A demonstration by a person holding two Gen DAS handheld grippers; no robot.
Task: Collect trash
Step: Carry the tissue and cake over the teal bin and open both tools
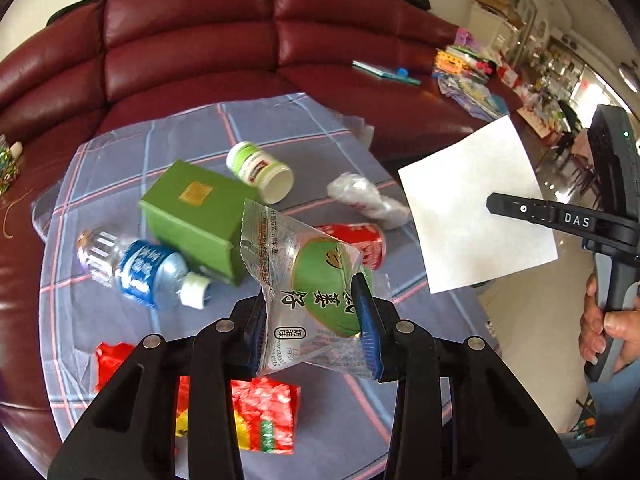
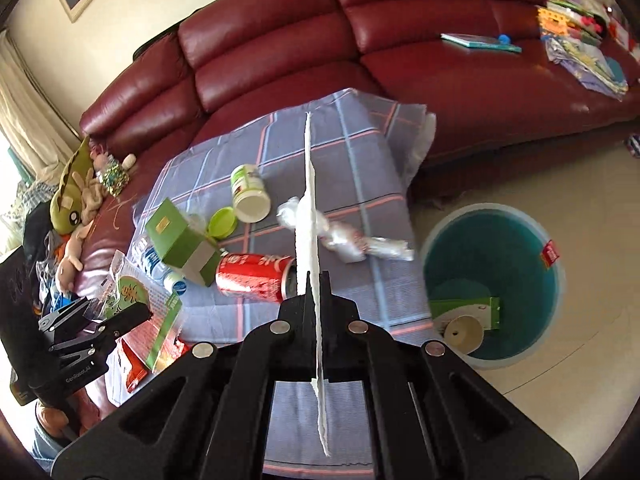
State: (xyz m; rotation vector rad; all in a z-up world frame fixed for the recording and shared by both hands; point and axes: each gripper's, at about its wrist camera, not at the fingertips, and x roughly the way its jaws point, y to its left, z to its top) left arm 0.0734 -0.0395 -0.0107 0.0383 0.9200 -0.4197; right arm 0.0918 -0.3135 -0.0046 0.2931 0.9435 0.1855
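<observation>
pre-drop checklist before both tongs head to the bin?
1. Left tongs shut on snack wrapper: ok.
2. Right tongs shut on white paper sheet: ok.
3. Both items lifted off the tablecloth: ok.
4. Teal bin open and on the floor right of the table: ok.
5. Room left in bin: ok, only a box and a cup at the bottom.
6. Table cleared: not ok; red can, water bottle, green box, white jar remain.
</observation>
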